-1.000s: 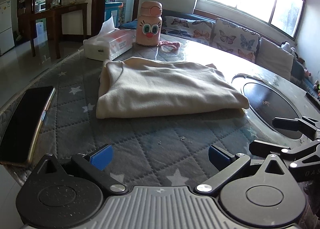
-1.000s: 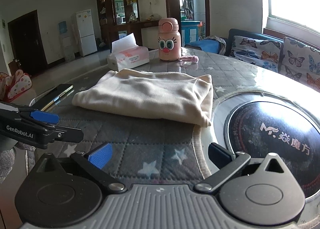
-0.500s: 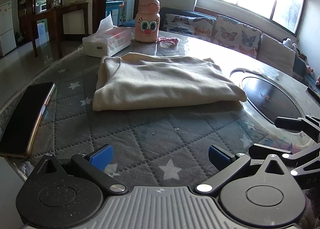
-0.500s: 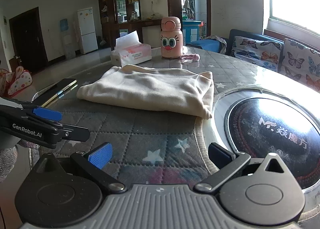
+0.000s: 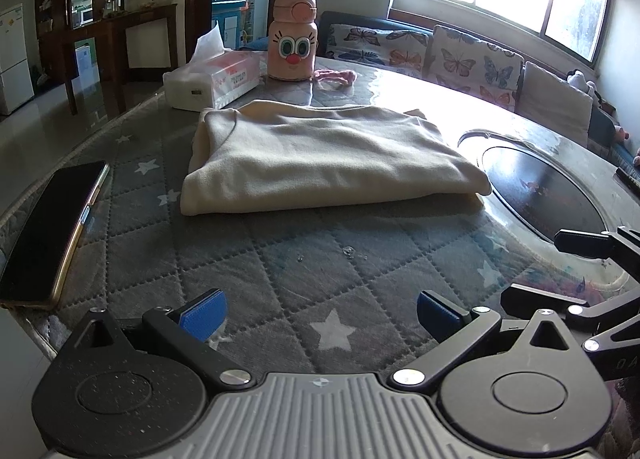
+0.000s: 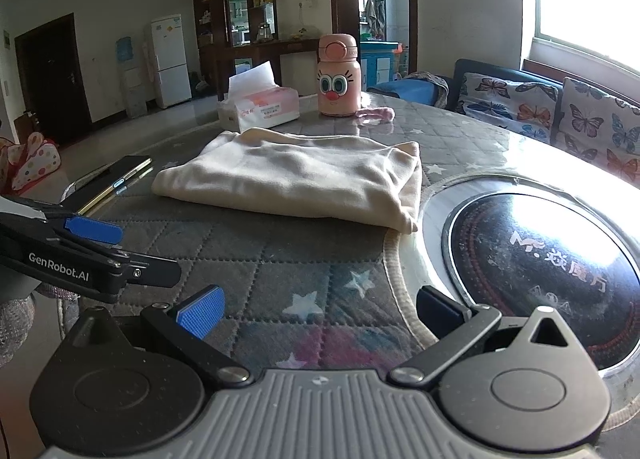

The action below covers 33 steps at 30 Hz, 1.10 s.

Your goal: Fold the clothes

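Note:
A cream garment (image 5: 320,157) lies folded into a flat rectangle on the grey star-quilted table cover (image 5: 280,279); it also shows in the right wrist view (image 6: 304,179). My left gripper (image 5: 320,313) is open and empty, near the table's front edge, well short of the garment. My right gripper (image 6: 318,309) is open and empty, also short of the garment, beside the round black hotplate (image 6: 540,259). The right gripper's fingers (image 5: 592,247) show at the right of the left wrist view. The left gripper's fingers (image 6: 92,229) show at the left of the right wrist view.
A black phone (image 5: 52,231) lies at the table's left edge. A tissue box (image 5: 216,79), a pink cartoon bottle (image 5: 294,45) and a pink hair band (image 5: 334,75) stand behind the garment. A butterfly-print sofa (image 5: 460,55) runs along the far side.
Both grippers have drawn back from the garment toward the table's near edge and risen a little. Both stay open and empty. The garment has not moved.

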### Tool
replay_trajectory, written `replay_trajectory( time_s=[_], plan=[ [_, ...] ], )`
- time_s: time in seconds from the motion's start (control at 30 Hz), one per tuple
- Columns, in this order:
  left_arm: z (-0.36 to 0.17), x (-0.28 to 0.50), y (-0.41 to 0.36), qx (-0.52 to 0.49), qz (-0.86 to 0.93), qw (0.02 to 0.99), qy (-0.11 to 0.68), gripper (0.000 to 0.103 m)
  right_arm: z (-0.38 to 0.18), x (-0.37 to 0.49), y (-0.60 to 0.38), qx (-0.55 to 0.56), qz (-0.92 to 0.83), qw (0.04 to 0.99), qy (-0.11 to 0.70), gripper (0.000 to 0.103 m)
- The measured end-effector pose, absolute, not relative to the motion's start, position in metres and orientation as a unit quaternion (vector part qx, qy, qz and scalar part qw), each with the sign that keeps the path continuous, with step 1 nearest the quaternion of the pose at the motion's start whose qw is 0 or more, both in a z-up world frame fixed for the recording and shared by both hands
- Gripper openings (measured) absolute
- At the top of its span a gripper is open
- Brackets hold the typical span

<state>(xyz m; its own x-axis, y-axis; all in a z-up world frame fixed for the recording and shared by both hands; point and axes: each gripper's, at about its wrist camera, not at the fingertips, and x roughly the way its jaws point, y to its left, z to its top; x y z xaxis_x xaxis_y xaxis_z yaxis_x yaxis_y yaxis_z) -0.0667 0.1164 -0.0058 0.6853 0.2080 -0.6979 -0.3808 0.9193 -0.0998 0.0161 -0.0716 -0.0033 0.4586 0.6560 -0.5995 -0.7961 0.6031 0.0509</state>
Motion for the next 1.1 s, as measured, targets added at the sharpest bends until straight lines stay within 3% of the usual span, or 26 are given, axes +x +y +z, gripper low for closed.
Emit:
replay_trajectory(
  time_s=[1.1],
  plan=[
    [-0.009, -0.055, 0.102, -0.107, 0.157, 0.908, 0.373, 0.103, -0.007, 0.015, -0.076, -0.121, 0.418, 0.848, 0.301, 0.103]
  ],
)
